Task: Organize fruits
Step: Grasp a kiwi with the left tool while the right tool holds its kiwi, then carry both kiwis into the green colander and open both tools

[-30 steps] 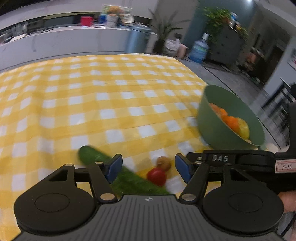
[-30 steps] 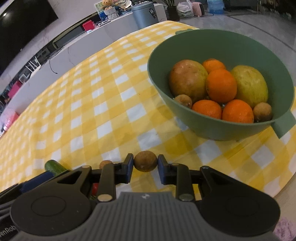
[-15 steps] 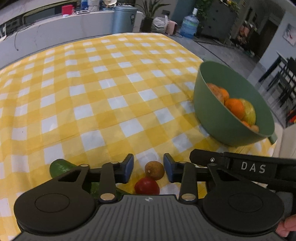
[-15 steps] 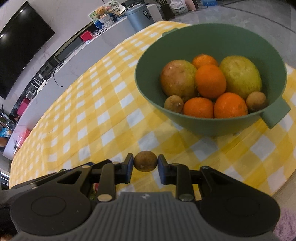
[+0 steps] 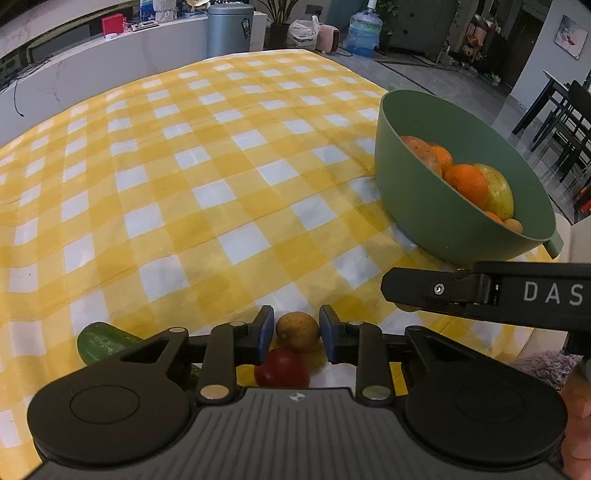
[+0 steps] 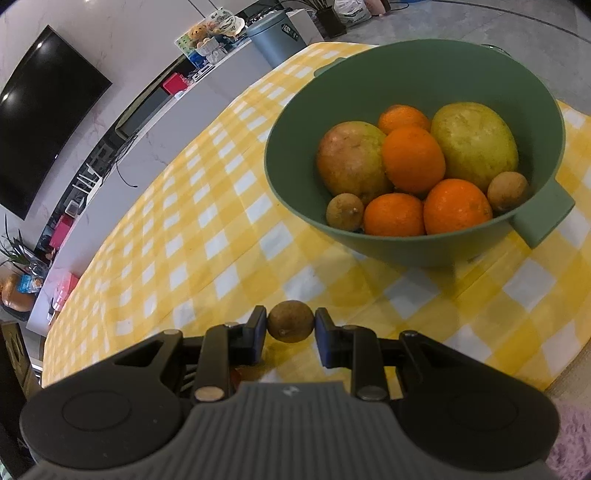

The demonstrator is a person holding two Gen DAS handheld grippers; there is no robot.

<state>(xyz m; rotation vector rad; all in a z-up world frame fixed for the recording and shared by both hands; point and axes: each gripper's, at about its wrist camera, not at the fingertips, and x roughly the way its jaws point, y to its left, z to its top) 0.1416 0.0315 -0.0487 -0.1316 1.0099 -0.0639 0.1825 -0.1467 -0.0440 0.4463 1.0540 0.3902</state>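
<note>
Since the earlier frame, the left tool (image 5: 297, 330) has been brought forward and down over a small brown fruit (image 5: 297, 331), and its jaws have just been closing, so that the fruit is now seen between the blue pads (image 5: 266, 328), touching or nearly touching both. Whether it is lifted off the surface (image 5: 207, 177) cannot be told. Just nearer than this fruit a red fruit (image 5: 282, 367) is seen on the yellow checked cloth, and to the near left the end of a cucumber (image 5: 101, 341) is visible beside the tool's frame.

To the right, the right tool (image 6: 290, 322) is held closed on a second brown fruit (image 6: 290, 321), which is pinched between its pads above the cloth; its black arm is seen in the left wrist view crossing from the right edge.

Farther right, near the surface's edge, a green bowl (image 6: 291, 122) is set. In it two large yellow-green fruits (image 6: 474, 144), four oranges (image 6: 413, 158) and two more small brown fruits (image 6: 345, 210) are piled together.

Beyond the surface a white counter and a grey bin (image 5: 229, 27) are seen.
</note>
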